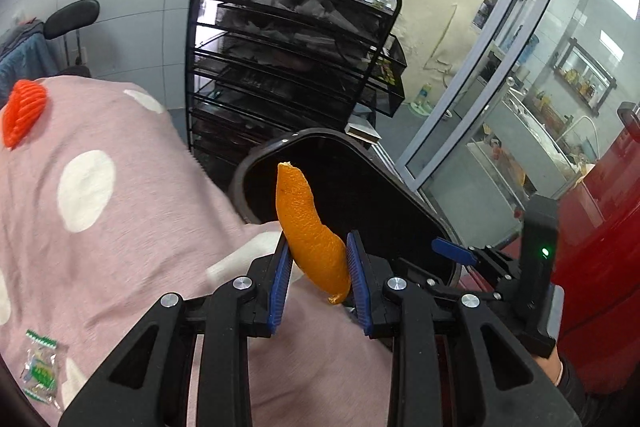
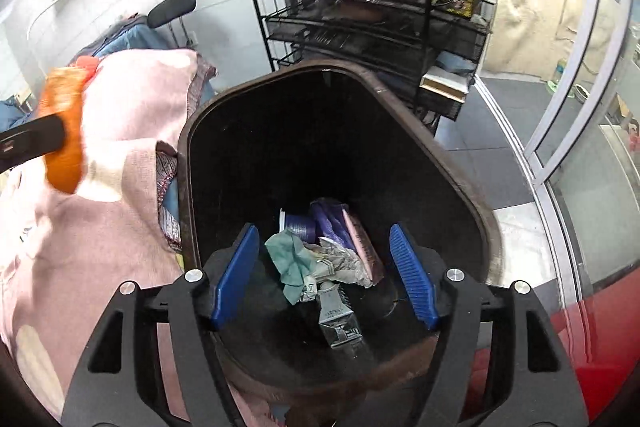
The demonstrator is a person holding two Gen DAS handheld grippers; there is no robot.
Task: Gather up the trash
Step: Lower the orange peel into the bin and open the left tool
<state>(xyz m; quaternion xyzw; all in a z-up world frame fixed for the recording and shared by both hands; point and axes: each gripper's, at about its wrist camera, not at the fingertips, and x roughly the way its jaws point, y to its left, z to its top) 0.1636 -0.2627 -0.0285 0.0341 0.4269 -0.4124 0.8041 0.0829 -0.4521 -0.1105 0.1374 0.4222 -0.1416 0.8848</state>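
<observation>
One orange peel [image 1: 312, 231], a long curled strip with pebbled rind, stands upright, clamped between the blue pads of the left gripper [image 1: 318, 267] above the pink dotted cloth [image 1: 120, 207], just beside the black bin [image 1: 360, 187]. The right gripper [image 2: 324, 275] hangs over the bin's mouth, jaws spread wide, nothing between them. In the bin lie a green rag [image 2: 290, 259], crumpled paper [image 2: 344, 261], a purple pack [image 2: 328, 223] and one silvery tube [image 2: 338, 319]. On the cloth: one sweet wrapper [image 1: 40, 367] and one red ridged object [image 1: 24, 113].
</observation>
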